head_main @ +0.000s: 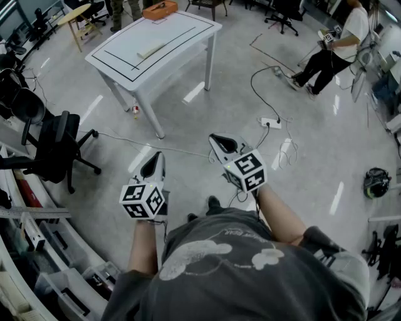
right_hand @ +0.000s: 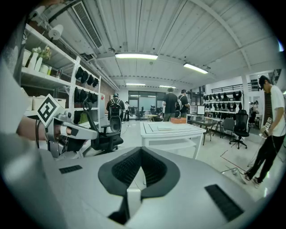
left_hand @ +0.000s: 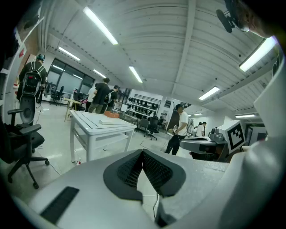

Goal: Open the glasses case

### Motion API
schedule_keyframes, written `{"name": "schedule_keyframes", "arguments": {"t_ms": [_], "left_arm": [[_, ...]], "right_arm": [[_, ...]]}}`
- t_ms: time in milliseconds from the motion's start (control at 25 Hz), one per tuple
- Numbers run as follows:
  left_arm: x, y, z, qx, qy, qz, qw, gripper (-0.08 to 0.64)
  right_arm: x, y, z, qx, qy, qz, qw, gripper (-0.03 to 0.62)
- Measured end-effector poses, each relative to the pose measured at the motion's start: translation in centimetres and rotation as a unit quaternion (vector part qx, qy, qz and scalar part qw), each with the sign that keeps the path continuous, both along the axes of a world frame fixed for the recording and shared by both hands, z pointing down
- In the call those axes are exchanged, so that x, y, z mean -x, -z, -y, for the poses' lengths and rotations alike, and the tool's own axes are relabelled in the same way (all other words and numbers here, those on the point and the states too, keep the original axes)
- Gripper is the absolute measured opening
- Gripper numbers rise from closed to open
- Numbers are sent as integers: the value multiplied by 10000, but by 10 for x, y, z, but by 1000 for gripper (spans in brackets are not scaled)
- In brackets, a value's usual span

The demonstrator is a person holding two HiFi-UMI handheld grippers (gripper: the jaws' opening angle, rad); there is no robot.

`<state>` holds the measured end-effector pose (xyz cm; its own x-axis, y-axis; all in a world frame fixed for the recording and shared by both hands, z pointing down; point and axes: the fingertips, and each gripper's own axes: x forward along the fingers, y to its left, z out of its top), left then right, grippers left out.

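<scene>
Glasses case [head_main: 150,50] on table [head_main: 182,37], far ahead | left tool [head_main: 155,160] closed, empty | right tool [head_main: 218,140] closed, empty

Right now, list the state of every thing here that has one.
left tool: shut, empty
right tool: shut, empty
pale case: flat on the white table, untouched; lid too small to judge
orange box: upright at the table's far end
office chair: upright, unoccupied

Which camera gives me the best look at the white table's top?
The head view: it looks down on the white table, showing nearly all its top. Both gripper views see it far off, almost edge-on.
</scene>
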<state>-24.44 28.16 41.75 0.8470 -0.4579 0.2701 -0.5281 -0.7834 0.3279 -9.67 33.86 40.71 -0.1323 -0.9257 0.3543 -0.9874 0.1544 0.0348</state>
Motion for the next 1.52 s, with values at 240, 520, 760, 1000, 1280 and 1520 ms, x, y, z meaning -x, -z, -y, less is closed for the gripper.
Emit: {"name": "schedule_keyframes", "arguments": {"t_ms": [240, 520, 760, 1000, 1280, 1520], "left_arm": [[3, -3, -9, -12, -93, 60, 9999, 3], [11, -8, -26, 61, -123, 91, 9999, 3], [26, -20, -33, 158, -146, 115, 9997, 3], [34, -16, -19, 126, -54, 9, 9999, 3], [26, -25, 6, 244, 54, 91, 9996, 3], [4, -41, 51, 312, 312, 359, 9984, 3]], "right_arm": [[5, -5, -9, 30, -38, 23, 10000, 0], [13, -11, -21, 94, -50, 94, 9999, 0], [24, -10, -28, -201, -3, 313, 9993, 0], [27, -15, -26, -130, -38, 261, 9996, 0], [14, -26, 10, -47, -45, 316, 9995, 0], [-23, -45, 69, 25, 126, 449, 9989, 0]]}}
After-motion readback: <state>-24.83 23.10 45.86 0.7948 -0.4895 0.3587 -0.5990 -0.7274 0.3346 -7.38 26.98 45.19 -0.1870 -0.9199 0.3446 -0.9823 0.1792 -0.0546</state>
